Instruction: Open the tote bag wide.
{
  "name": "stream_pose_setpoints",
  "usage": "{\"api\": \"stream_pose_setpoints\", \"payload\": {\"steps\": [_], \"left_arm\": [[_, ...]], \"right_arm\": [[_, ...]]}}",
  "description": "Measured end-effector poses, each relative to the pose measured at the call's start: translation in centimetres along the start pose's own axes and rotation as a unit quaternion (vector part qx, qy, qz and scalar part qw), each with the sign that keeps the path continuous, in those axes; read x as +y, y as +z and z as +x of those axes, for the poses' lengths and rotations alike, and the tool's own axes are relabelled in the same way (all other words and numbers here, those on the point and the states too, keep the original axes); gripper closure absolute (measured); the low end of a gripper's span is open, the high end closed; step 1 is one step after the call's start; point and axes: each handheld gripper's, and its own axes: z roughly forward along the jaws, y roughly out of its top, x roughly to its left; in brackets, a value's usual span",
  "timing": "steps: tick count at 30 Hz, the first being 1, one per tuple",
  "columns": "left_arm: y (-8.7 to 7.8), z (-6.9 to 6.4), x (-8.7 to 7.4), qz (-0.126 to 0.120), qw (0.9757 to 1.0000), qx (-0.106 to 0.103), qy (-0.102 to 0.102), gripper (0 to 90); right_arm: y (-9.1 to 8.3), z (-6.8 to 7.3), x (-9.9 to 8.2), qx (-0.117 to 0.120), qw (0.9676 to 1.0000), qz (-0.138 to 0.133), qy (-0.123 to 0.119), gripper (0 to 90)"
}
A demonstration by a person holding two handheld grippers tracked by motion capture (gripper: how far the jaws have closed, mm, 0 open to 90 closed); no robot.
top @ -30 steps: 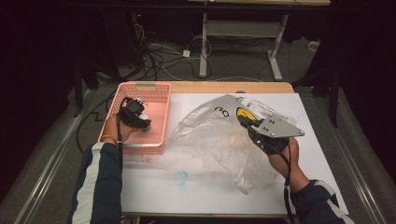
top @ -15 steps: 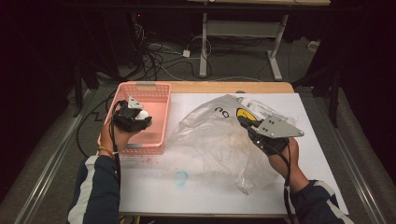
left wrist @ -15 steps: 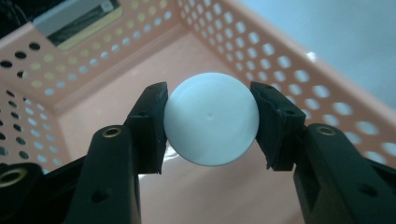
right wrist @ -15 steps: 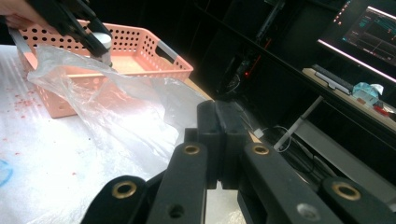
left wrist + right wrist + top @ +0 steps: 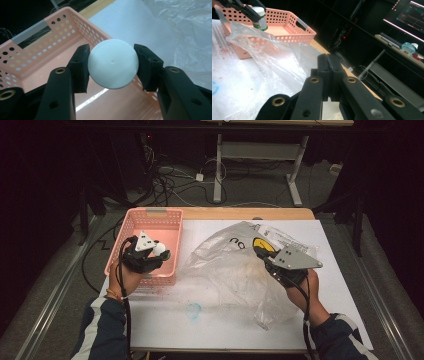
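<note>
The left gripper (image 5: 111,67) clamps a small bottle (image 5: 113,67) by its round white cap, one black pad pressed to each side of the cap — the cap fills the gap between them, seen end-on in the left gripper view. In the right gripper view the same bottle (image 5: 259,19) shows a white top and a green label, hanging over the pink perforated basket (image 5: 134,226) and clear of its floor. The high view places the left gripper (image 5: 159,251) over the basket's right half, near the rim that faces the clear plastic bag (image 5: 235,275).

The right gripper (image 5: 328,75) has its jaws pressed together; a fold of the bag seems pinched there (the film is too thin to be sure). The bag lies crumpled across the white table cover (image 5: 165,320), its left edge touching the basket.
</note>
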Motion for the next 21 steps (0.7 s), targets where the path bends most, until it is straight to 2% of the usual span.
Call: {"api": "stream_pose_setpoints", "payload": {"steps": [2,6,14,21], "left_arm": [[-0.2,-0.2,0.1,-0.003,1.0,0.0,0.0,48.1],[-1.1,-0.6,0.3,-0.025,0.9997,-0.007,-0.003,48.1],[-3.3,-2.5,0.7,-0.059,0.9979,-0.025,0.002,48.1],[-5.1,-4.6,1.6,-0.091,0.9946,-0.039,0.032,48.1]], "right_arm": [[0.0,0.0,0.0,-0.001,1.0,0.0,0.0,90.0],[0.0,0.0,-0.1,0.001,1.0,0.001,-0.001,90.0],[0.3,0.0,-0.3,0.002,1.0,0.005,0.001,90.0],[0.3,0.0,-0.3,-0.001,1.0,0.003,0.002,90.0]]}}
